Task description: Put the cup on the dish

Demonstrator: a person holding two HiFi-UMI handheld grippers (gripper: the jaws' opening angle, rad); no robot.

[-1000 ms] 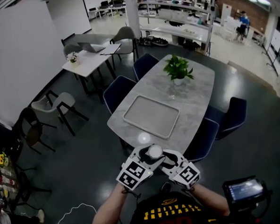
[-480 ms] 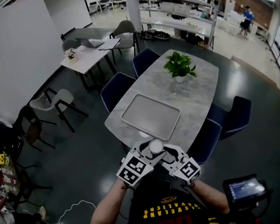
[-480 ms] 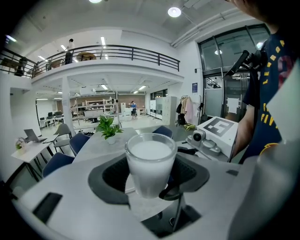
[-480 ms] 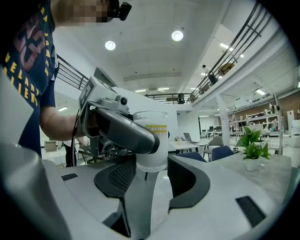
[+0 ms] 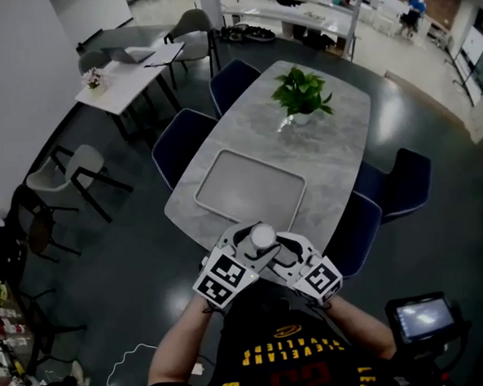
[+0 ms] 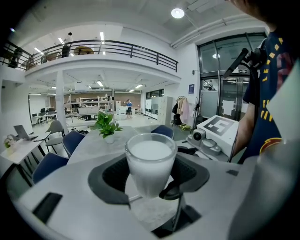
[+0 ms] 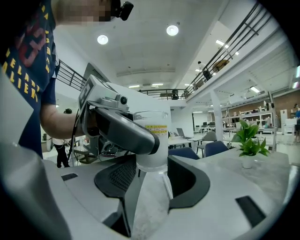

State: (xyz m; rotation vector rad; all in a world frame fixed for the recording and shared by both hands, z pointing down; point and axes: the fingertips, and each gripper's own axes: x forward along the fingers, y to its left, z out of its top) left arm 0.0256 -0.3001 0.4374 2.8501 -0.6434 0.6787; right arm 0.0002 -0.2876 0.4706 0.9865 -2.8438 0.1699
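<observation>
Left hand-held gripper: jaws are set wide and clamped on the upper body of the cup, a frosted glass held upright btwn the dark pads. Whether anything is in it can't be told. Right hand-held gripper: pads are seen closed on the cup's base, below the left one's jaw. The cup is thus shared by both, w/ the two held close together. In the head view the cup is carried in the air at the near end of the table. It is not yet above the dish, which lies on the table just beyond.

Risks, as judged:
- The cup could be twisted or tilted if the two grippers are not moved as one.
- Smooth glass may be let slip if either grip is eased early, w/ a drop onto the table edge or the floor.
- The base could be knocked on the table edge or caught on the dish's raised rim if brought in too low.
- The cup could be tipped over if released off-level.
</observation>
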